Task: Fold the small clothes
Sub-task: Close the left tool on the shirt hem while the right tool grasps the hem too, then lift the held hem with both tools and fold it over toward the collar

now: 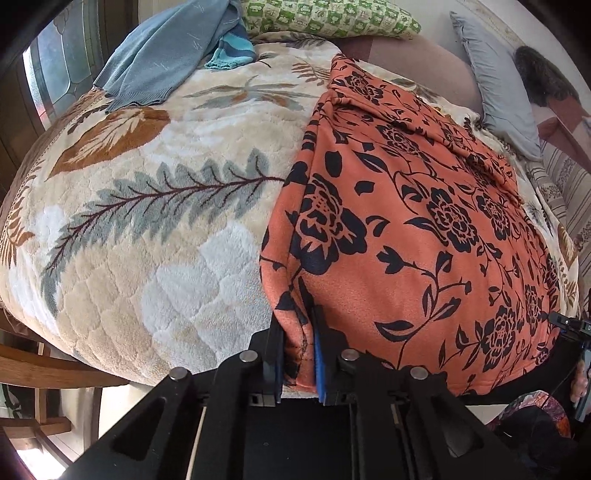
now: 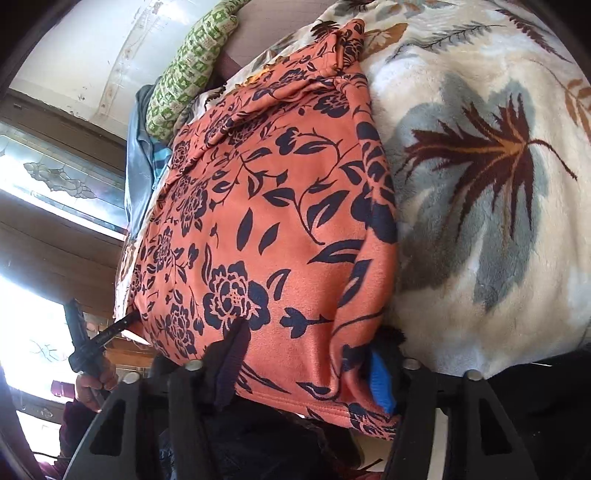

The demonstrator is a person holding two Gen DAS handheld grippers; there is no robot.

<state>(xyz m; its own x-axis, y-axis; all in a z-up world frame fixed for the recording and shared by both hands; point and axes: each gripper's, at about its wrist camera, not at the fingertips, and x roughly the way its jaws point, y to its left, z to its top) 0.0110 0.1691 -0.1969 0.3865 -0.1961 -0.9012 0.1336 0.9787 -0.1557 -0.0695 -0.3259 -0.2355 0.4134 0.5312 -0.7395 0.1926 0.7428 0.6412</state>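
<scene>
An orange garment with a black flower print [image 1: 424, 229] lies folded on the leaf-patterned blanket [image 1: 155, 206]. In the left wrist view my left gripper [image 1: 295, 328] is shut on the garment's near left corner, with the cloth pinched between its black fingers and blue pad. In the right wrist view the same garment [image 2: 280, 221] fills the middle. My right gripper [image 2: 306, 365] is shut on its near hem at the right corner, with cloth bunched between the dark finger and the blue pad [image 2: 380, 380]. The other gripper [image 2: 85, 343], held by a hand, shows at the far left.
A blue knit garment [image 1: 159, 62] lies at the blanket's far left. Behind it are a green patterned pillow [image 1: 332, 18] and a grey pillow [image 1: 498, 96]. A wooden chair [image 1: 44, 369] stands below the bed edge. A window [image 2: 44, 177] is on the left.
</scene>
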